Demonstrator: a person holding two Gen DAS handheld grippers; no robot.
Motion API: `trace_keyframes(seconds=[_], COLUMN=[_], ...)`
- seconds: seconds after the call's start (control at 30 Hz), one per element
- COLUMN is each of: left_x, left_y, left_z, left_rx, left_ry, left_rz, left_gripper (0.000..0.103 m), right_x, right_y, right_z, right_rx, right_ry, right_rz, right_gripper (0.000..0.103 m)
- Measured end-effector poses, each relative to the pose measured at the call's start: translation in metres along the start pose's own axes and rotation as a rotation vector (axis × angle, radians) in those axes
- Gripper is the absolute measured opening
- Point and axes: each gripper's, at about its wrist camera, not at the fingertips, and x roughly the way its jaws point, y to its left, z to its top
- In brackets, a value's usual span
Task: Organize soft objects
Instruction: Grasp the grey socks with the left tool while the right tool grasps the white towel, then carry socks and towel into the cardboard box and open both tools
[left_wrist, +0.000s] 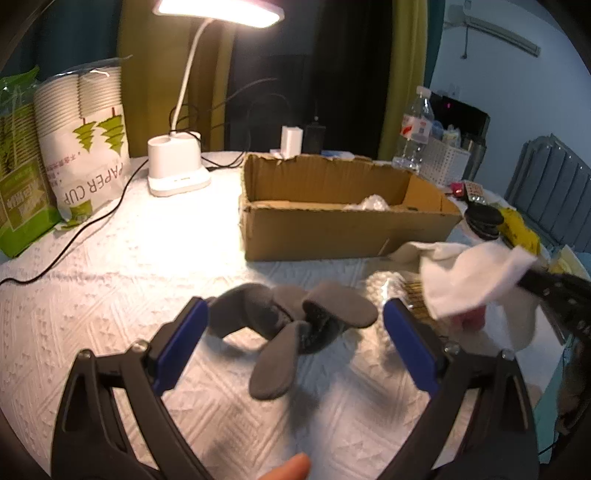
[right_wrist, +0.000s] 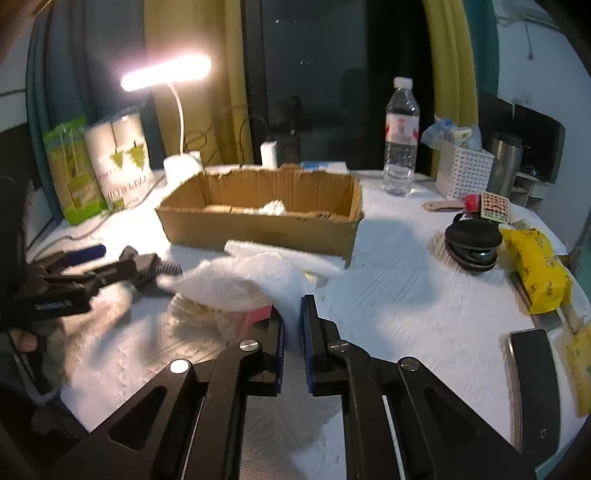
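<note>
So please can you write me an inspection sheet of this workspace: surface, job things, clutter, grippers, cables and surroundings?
Surface: white embossed tablecloth, brightly lit by the white desk lamp.
Job's things: open brown cardboard box with a pale crumpled item inside; grey insoles lying in front of it; white soft cloth.
Clutter: clear water bottle, white perforated basket, black round zip case, yellow packet, paper cup packs.
Grippers: left gripper open around the insoles, not touching; right gripper shut on the cloth.
Cables: black cable across the cloth, left.
Surroundings: dark window, yellow-green curtains.
</note>
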Motion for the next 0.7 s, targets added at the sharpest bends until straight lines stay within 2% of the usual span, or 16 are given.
trace_keyframes(seconds=[0.33,0.47,0.53,0.57,0.63,0.7], left_x=[0.037,0.05,0.055,0.058,0.058,0.057], left_y=[-0.009,-0.009,-0.009,-0.008,-0.009,-0.012], left_z=[0.002,0.002,0.003,0.002,0.002,0.002], left_rx=[0.038,0.047,0.041,0.039,0.043,0.057], left_ry=[0.121,0.178,0.204,0.219,0.218,0.216], left_rz=[0.073,0.063,0.043,0.04,0.038,0.029], left_gripper=[0.096,0.096,0.084,0.07,0.064,0.052], right_x=[-0.013,-0.015,-0.017,-0.018,-0.021,-0.022], right_y=[-0.025,-0.029,-0.03,-0.029,-0.029,-0.028], right_z=[0.001,0.002,0.003,0.003,0.004,0.005], right_rx=[0.057,0.067,0.07,0.071,0.069,0.061], right_ry=[-0.057,-0.072,-0.08,-0.083,-0.092,-0.096], right_rz=[0.014,0.027,0.032,0.033,0.041,0.045], right_gripper=[0.01,0.01,0.01,0.01,0.01,0.01])
